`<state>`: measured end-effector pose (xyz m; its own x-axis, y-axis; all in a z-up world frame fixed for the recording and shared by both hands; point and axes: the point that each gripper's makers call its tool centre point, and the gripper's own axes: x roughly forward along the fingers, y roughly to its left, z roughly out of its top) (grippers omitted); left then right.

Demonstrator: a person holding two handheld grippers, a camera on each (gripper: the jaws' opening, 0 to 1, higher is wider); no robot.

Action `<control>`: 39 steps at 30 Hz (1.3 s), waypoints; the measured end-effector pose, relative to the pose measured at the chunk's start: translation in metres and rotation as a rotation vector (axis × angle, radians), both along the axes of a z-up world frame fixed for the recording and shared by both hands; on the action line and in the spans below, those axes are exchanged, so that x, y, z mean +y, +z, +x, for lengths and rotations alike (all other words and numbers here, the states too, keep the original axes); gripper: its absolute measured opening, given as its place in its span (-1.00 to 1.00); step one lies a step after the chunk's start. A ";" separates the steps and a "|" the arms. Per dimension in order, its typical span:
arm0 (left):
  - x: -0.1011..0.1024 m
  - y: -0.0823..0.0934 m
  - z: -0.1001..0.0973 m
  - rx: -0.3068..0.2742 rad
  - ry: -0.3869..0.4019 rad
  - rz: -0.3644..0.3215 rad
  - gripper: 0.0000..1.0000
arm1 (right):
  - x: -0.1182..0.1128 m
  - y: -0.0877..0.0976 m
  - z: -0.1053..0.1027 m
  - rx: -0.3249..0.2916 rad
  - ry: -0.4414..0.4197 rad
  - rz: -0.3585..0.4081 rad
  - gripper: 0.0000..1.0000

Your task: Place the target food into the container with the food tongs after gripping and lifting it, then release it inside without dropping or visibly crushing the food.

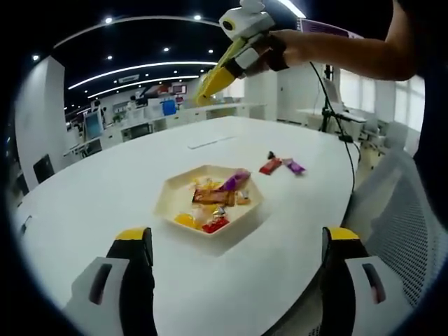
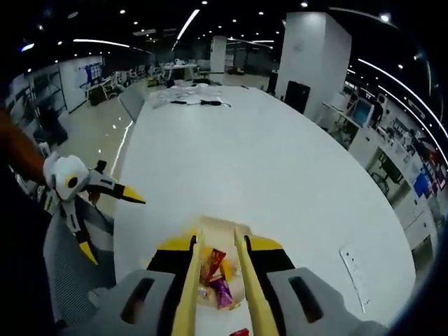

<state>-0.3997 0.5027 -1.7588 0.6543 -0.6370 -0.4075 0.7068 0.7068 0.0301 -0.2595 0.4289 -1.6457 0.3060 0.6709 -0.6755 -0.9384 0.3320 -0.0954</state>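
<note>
Two grippers: left gripper point(image 1: 238, 234) is low over the near edge of the desk point(image 1: 126, 168); right gripper point(image 1: 238, 52) is up high, held in a hand point(image 1: 283, 47).
Left fingers: spread wide, nothing in them. You can see the same from the right gripper view, where the left gripper point(image 2: 117, 231) hangs off the desk edge over a mesh chair point(image 2: 66, 276).
Right fingers: clamped around the yellow tongs point(image 2: 246, 280), one finger on each arm. The tongs point(image 1: 213, 77) point down and away from the hand.
Tongs: arms apart, nothing pinched between them as far as I can tell.
Tray point(image 1: 168, 190): cream, six-sided, sitting mid-desk, just ahead of the left fingers. From the right gripper point(image 2: 218, 245) the tray point(image 2: 217, 225) is right under the tongs.
Food: pile of wrapped sweets point(image 1: 213, 199) in the tray, in orange, red, purple and brown wrappers. Some sweets point(image 2: 213, 269) show between the tong arms, lying in the tray, not lifted.
Loose bits: a red sweet point(image 1: 269, 166) and a purple sweet point(image 1: 294, 166) on the bare desk beyond the tray, close together and apart from the tray.
Cable point(image 1: 336, 112): runs from the hand down to the far desk edge.
</note>
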 end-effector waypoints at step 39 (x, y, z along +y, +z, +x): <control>0.002 0.000 0.002 0.008 0.018 -0.002 0.99 | -0.149 0.008 -0.017 -0.051 -0.030 -0.025 -0.44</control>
<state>-0.3981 0.5051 -1.7585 0.6622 -0.6260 -0.4118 0.6944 0.7193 0.0230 -0.2760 0.2799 -1.6375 0.3597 0.6439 -0.6752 -0.9220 0.3565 -0.1512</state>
